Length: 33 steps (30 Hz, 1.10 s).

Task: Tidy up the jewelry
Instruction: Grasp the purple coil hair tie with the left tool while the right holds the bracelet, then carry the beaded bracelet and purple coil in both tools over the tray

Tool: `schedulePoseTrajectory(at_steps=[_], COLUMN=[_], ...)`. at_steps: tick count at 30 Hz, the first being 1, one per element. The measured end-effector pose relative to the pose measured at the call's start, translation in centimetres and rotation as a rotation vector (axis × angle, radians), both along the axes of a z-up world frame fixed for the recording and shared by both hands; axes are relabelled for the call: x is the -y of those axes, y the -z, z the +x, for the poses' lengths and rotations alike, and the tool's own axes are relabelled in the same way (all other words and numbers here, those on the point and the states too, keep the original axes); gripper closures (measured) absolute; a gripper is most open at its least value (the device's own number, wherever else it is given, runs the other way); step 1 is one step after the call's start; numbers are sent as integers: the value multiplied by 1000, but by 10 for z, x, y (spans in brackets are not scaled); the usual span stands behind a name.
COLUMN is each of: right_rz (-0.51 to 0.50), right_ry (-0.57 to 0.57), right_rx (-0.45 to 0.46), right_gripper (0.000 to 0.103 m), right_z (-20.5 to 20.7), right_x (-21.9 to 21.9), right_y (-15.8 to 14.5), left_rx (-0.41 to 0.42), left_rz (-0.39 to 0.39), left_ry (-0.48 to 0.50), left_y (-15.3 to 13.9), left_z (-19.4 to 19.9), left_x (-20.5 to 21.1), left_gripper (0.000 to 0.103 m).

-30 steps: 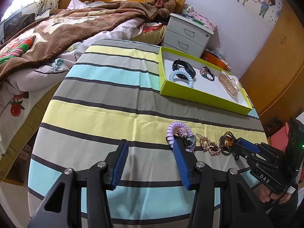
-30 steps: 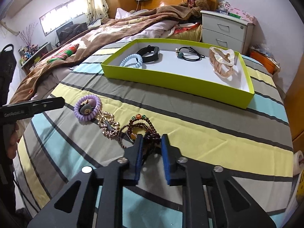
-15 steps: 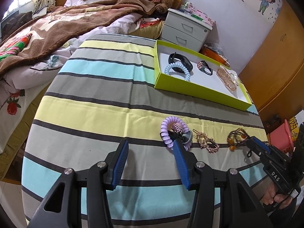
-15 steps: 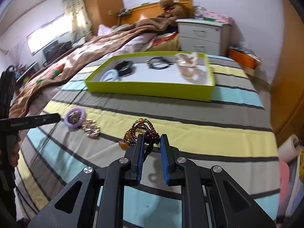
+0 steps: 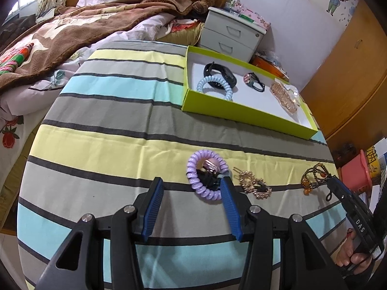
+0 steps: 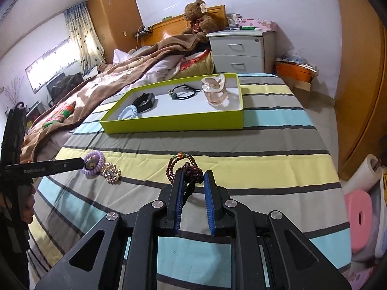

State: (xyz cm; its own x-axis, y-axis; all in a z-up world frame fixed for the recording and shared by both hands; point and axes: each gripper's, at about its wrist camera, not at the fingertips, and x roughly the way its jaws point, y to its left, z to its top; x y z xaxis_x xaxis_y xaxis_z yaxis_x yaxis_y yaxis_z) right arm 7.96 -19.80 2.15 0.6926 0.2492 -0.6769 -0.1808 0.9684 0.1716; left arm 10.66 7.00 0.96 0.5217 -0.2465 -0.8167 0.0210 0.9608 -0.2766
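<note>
A brown bead bracelet [image 6: 185, 168] with orange beads hangs from my right gripper [image 6: 193, 181], which is shut on it just above the striped cloth; it also shows in the left wrist view as the bracelet [image 5: 314, 176] at the right gripper [image 5: 335, 184]. My left gripper [image 5: 191, 188] stands open low over the cloth. A purple coil hair tie [image 5: 205, 176] lies by its right finger, untouched. A gold hair clip [image 5: 254, 186] lies between the tie and the bracelet. The green tray [image 5: 241, 113] holds a black band, a pale blue coil tie, a black cord and a pink claw clip.
The striped table [image 6: 266, 145] ends close behind the tray. A bed with a brown blanket [image 6: 116, 72] runs along the left, and a grey nightstand [image 6: 241, 50] stands behind. A wooden wardrobe [image 6: 358, 84] and pink foam rolls [image 6: 360, 215] are on the right.
My right gripper has carried the bead bracelet to the right, away from the gold clip, and has rolled. The left gripper has hardly moved and stays open.
</note>
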Motion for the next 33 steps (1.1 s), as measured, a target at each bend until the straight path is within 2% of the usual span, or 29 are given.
schedulePoseTrajectory(at_steps=[5,14,18,19,21,24,27,33], right_rz=[1,1,4,3,4,5,6,7], right_ry=[-7,-4,-4,-4,-4,-3,-1,0], right_rx=[-5,-8,-11,-13,-14,-13,-15,-15], right_gripper=[86,86,86,86,86,86,86,86], right_z=[-1,-1,-2,-2,-2,-2,-1,-1], right_x=[-3,-4,-5,-5,-6,-5,-5,-5], right_y=[3,5,8,8,9,8,10,11], left_rx=[4,-13,1,11,21,27,38,55], left_rz=[40,-14,-34,-35,-35,-21,-16,14], left_ry=[30,9,-7,-5,4,10,9,30], left_y=[-1,6,3,2,-1,-2,-4,-4], left_z=[3,11,13,11,10,10,9,8], left_x=[10,10,8,8,10,12,13,18], left_gripper=[52,57,66,74,81,82,92,93])
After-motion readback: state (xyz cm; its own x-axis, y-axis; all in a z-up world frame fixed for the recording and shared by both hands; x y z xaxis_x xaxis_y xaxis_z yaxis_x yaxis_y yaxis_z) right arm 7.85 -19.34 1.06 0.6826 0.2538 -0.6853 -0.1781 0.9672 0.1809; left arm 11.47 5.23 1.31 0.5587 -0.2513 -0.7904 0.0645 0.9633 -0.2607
